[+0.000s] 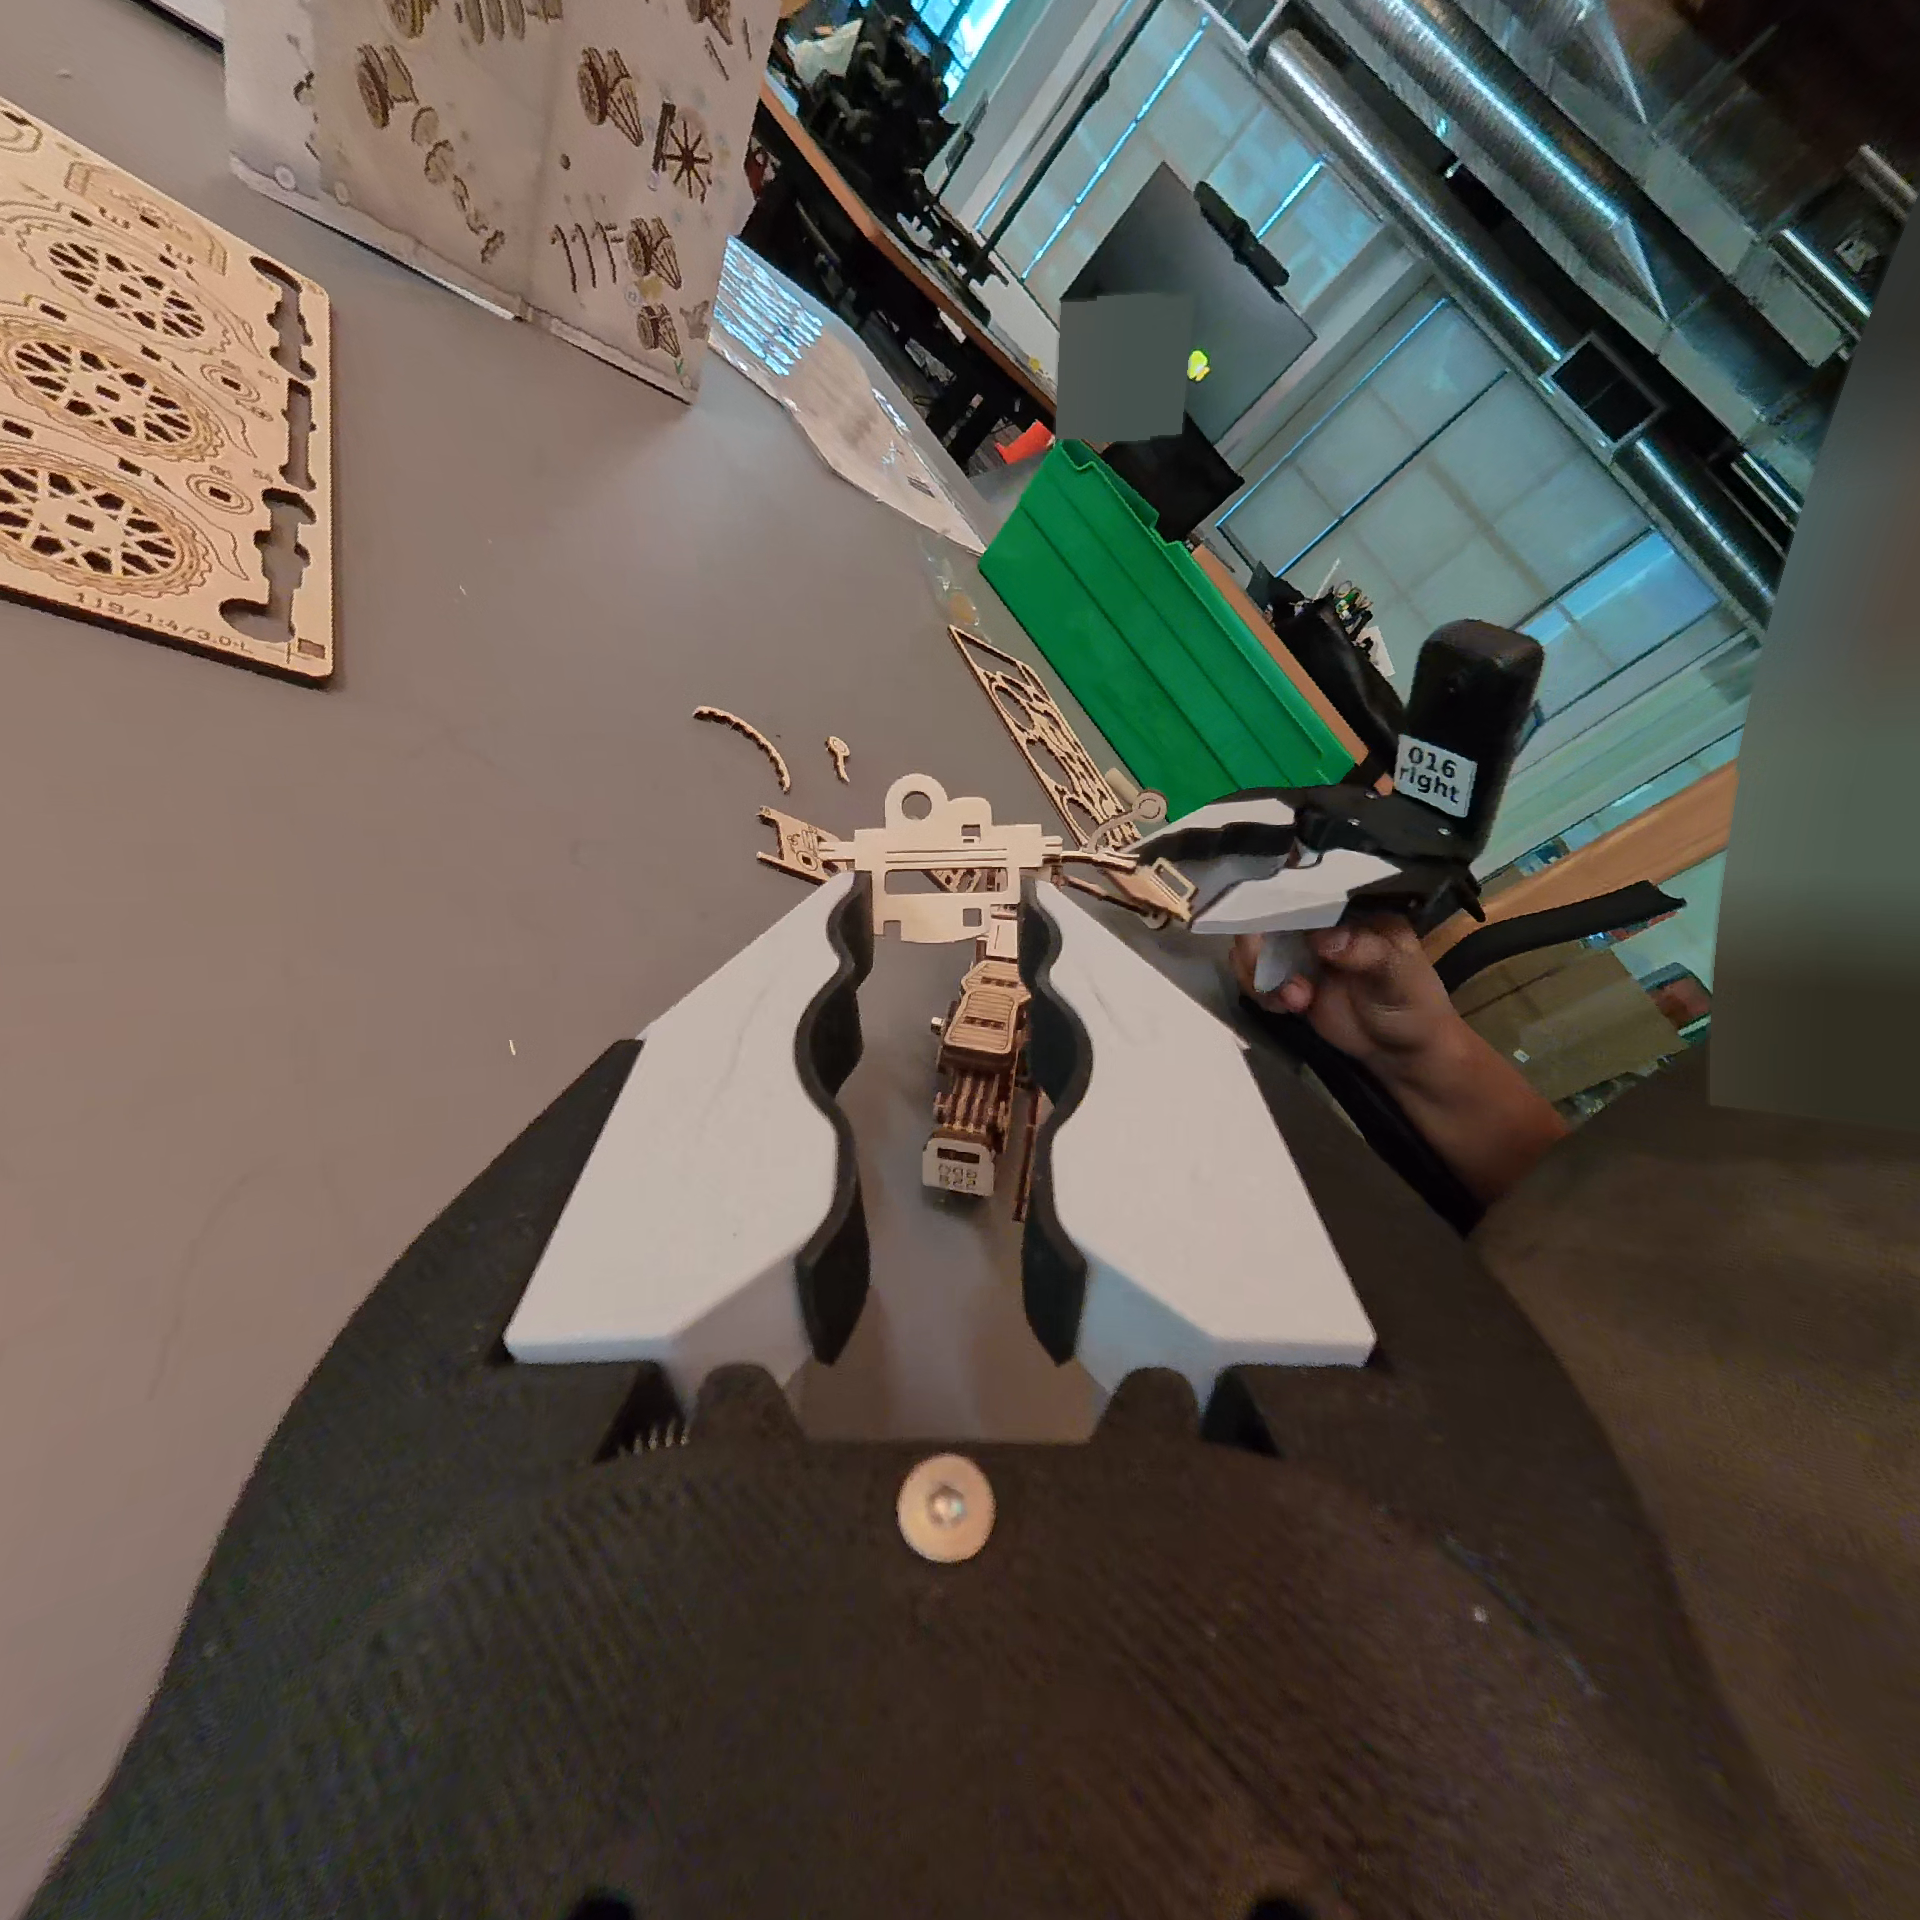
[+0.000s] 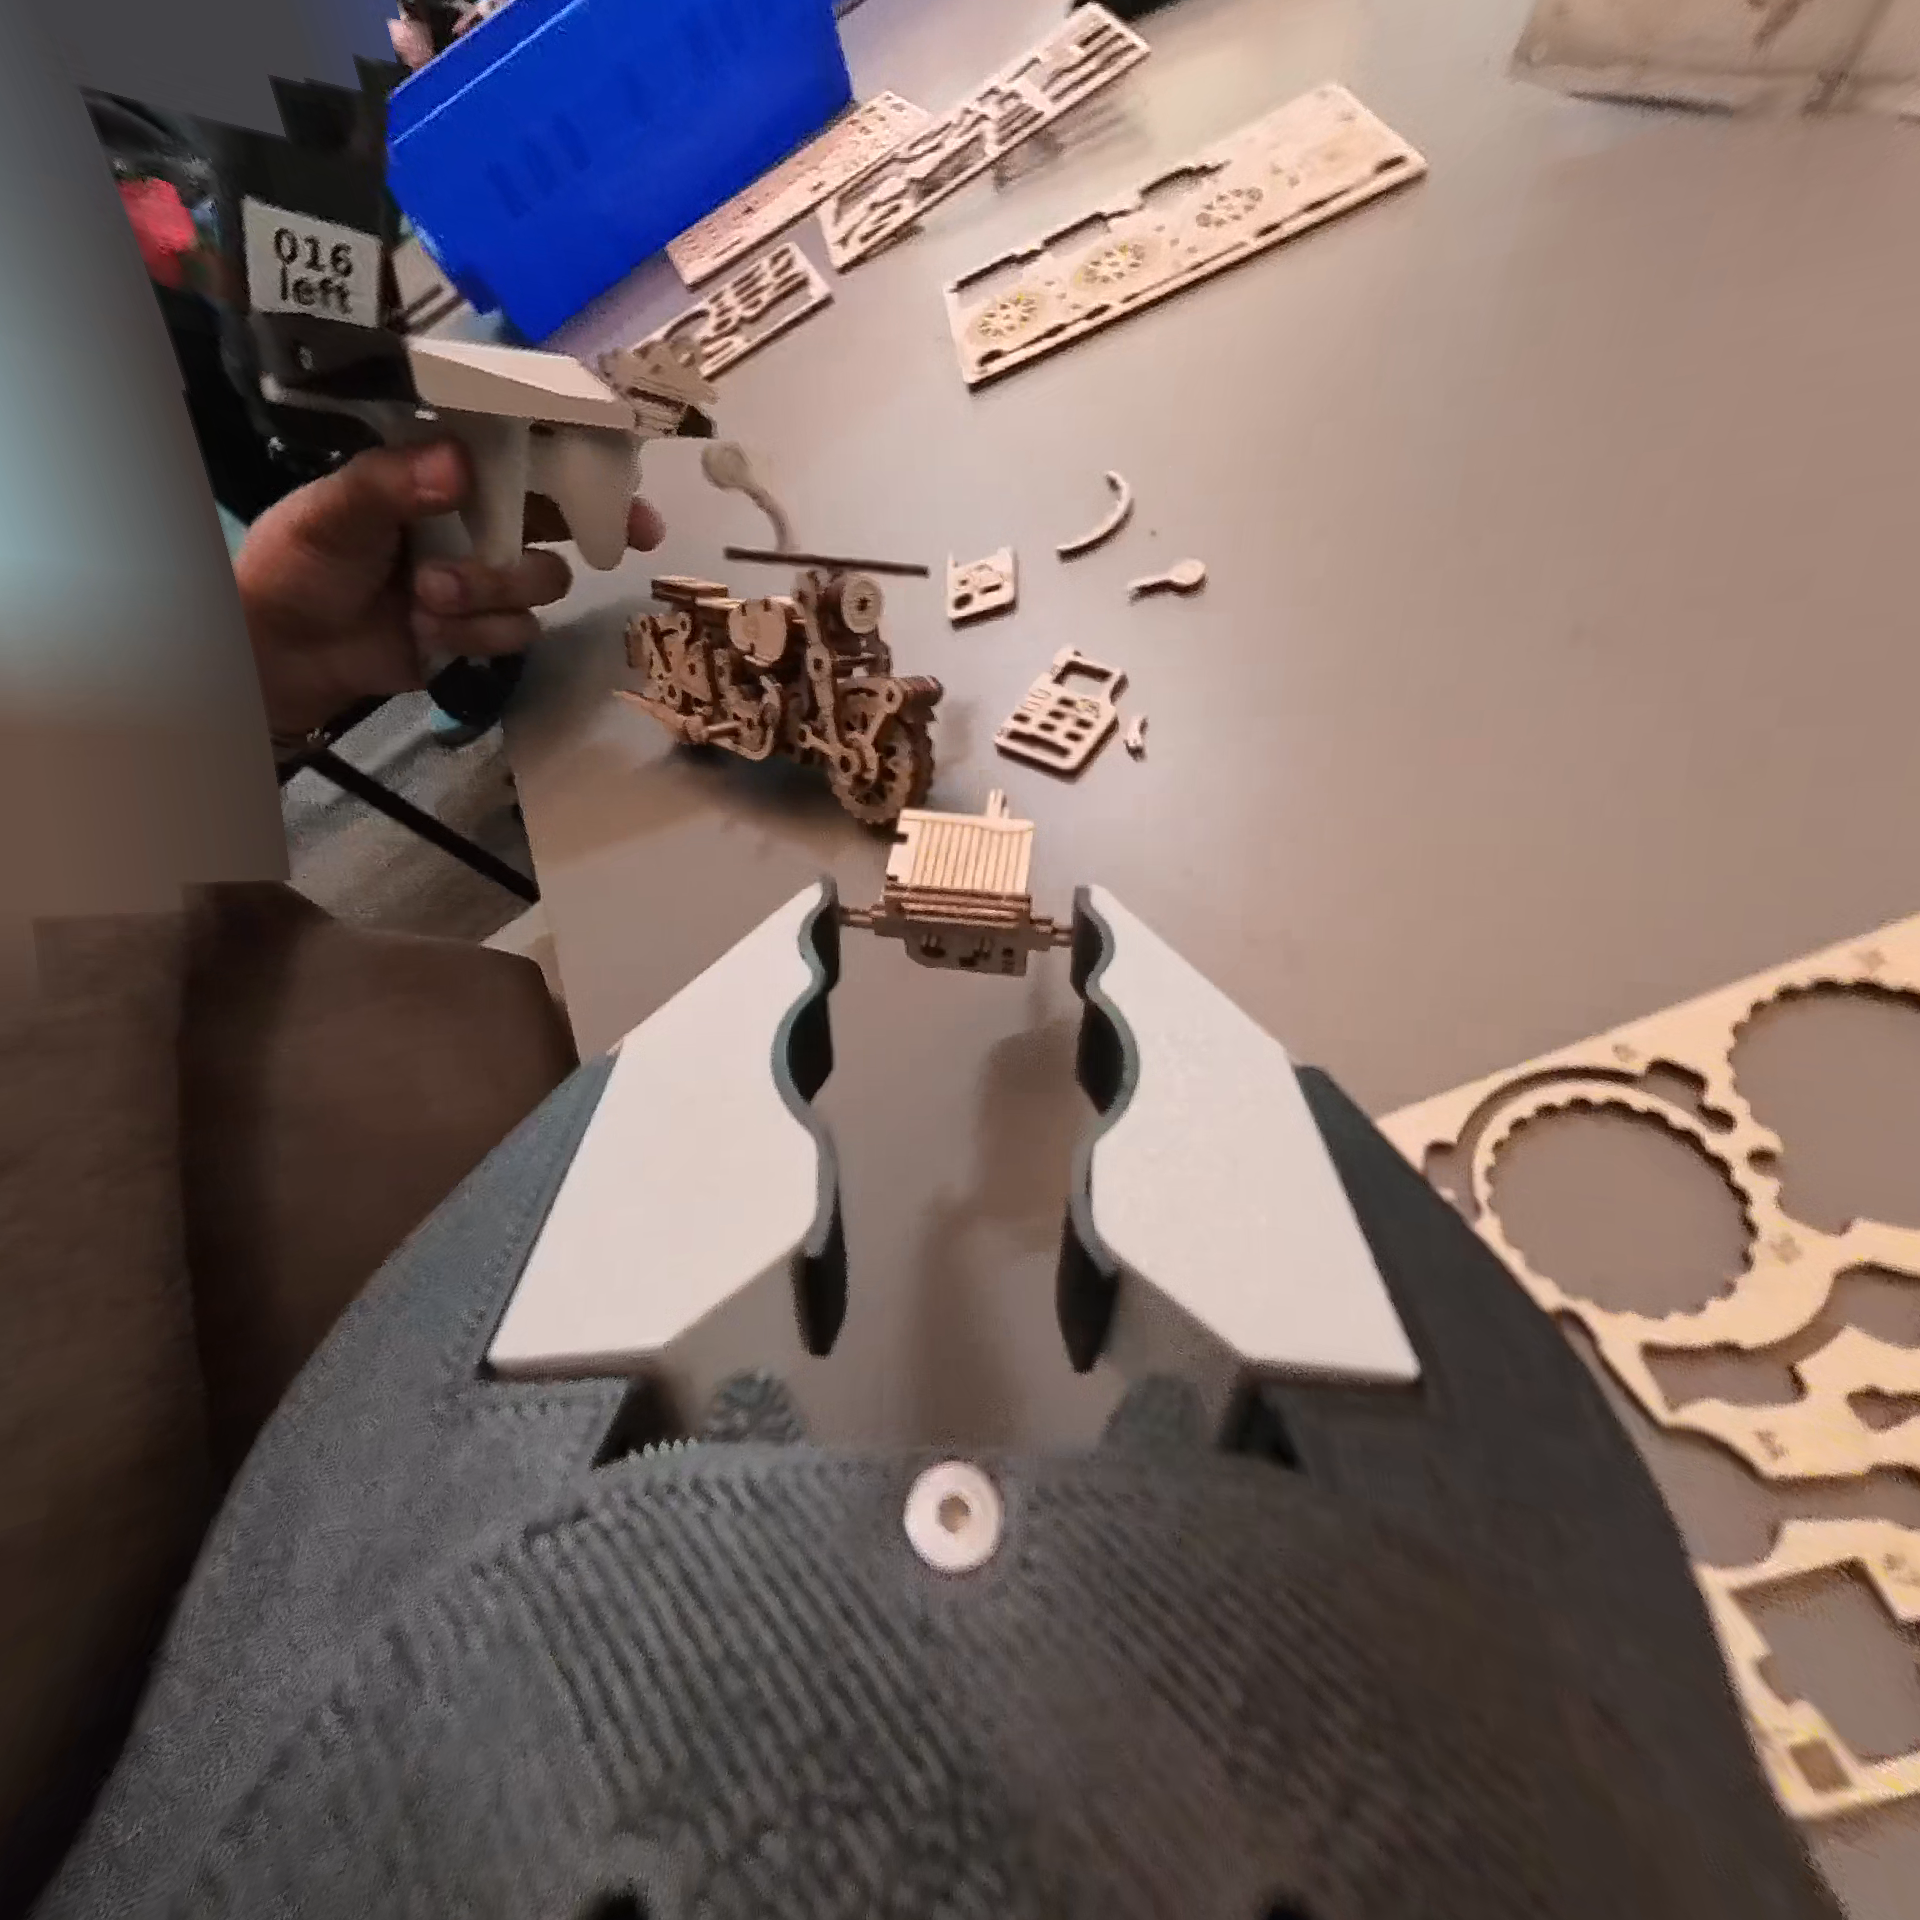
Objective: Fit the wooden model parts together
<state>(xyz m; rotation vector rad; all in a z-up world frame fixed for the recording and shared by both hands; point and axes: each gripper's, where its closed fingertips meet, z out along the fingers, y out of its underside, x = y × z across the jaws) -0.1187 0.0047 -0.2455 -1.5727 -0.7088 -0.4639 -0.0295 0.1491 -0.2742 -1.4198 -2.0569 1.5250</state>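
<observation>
Both jaws clamped — left gripper [image 1: 943,902] and right gripper [image 2: 954,928] — on wooden parts [image 2: 961,891]

Tan slatted wooden part [image 2: 961,902], pale grey fingers [image 2: 686,1132] with black pads, green bin [image 1: 1132,623], blue bin [image 2: 613,135]

A green bin [image 1: 1132,634] is seen ahead and to the right of the left gripper, past the table edge (a dark monitor [image 1: 1195,301] stands beyond it). A blue bin [image 2: 613,156] is seen far ahead-left of the right gripper, on the grey table [image 2: 1455,623].
</observation>
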